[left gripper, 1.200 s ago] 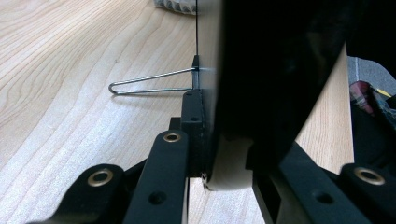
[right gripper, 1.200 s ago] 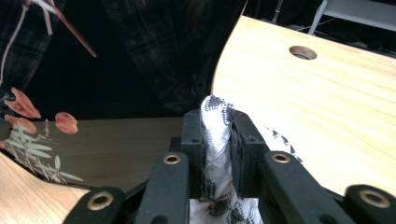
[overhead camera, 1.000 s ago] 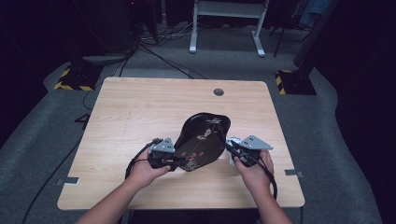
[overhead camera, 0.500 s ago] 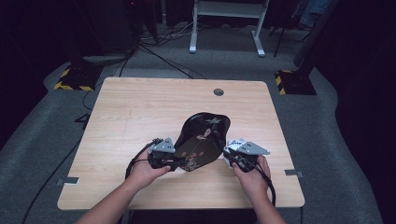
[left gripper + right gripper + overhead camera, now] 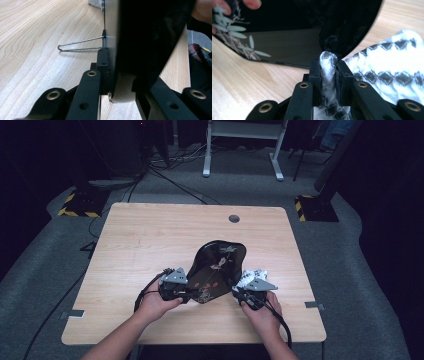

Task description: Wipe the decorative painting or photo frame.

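A dim room with grey carpet, cables trailing over the floor and a white frame at the back; in the middle stands a light wooden table (image 5: 150, 235) with a small round grommet (image 5: 234, 218) near its far edge.

Toward the near edge of the table, a little right of centre, a glossy black tray (image 5: 216, 270) is held tilted, its far rim raised and its near end low between the two hands. It is a rounded, scalloped shape, dark and shiny enough to mirror things, painted with pale leaf sprays and small reddish flowers. A bent wire stand (image 5: 80, 45) sticks out from its back above the wood.

The left gripper (image 5: 182, 292) has its jaws clamped on the tray's near left rim; in the left gripper view the thin black edge with a pale strip runs up between the two pads (image 5: 103, 75).

The right gripper (image 5: 243, 292) sits just beside the tray's near right rim, its jaws closed tight on a bunched fold of white cloth (image 5: 387, 67) patterned with black diamonds. The pinched tip of the cloth lies right at the tray's glossy curved edge; the rest of it spreads loosely on the table to the right of the jaws
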